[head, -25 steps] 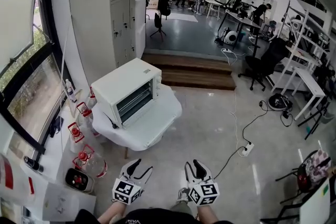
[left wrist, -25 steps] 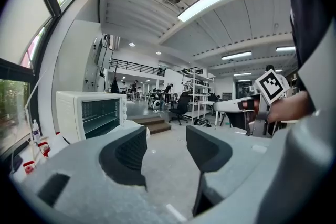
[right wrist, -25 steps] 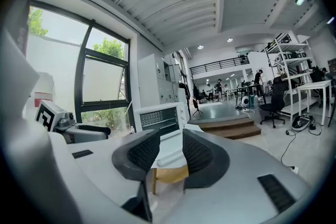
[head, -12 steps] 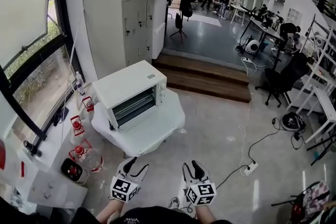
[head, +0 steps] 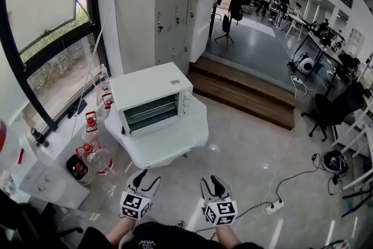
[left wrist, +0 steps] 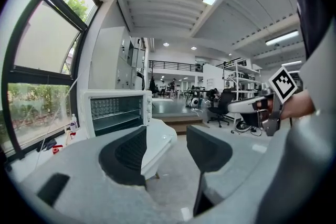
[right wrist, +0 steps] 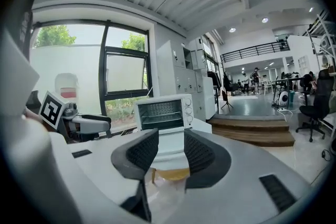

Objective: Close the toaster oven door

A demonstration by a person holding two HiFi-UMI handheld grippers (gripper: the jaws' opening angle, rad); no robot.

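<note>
While left tool (head: 147, 179) and right tool (head: 210, 182) gape empty, the toaster oven (head: 152, 96) tops a table (head: 175, 146) by lockers (head: 166, 9).

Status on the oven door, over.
Left gripper open, empty. Right gripper just opened wider, empty. Toaster oven ahead on table, untouched, looks open. No obstacle seen.

1. Your toaster oven (head: 152, 103) is white, and its front is dark with pale rack lines.
2. The table (head: 175, 148) under it has a white cover.
3. Your left gripper (head: 145, 182) and right gripper (head: 210, 185) are pale grey with black ribbed pads (right wrist: 140, 150). Each cube carries black-and-white square markers.
4. The bottles (head: 102, 161) by the window are clear with red caps.
5. The steps (head: 250, 96) are brown wood, and the floor (head: 245, 166) is glossy pale grey.
</note>
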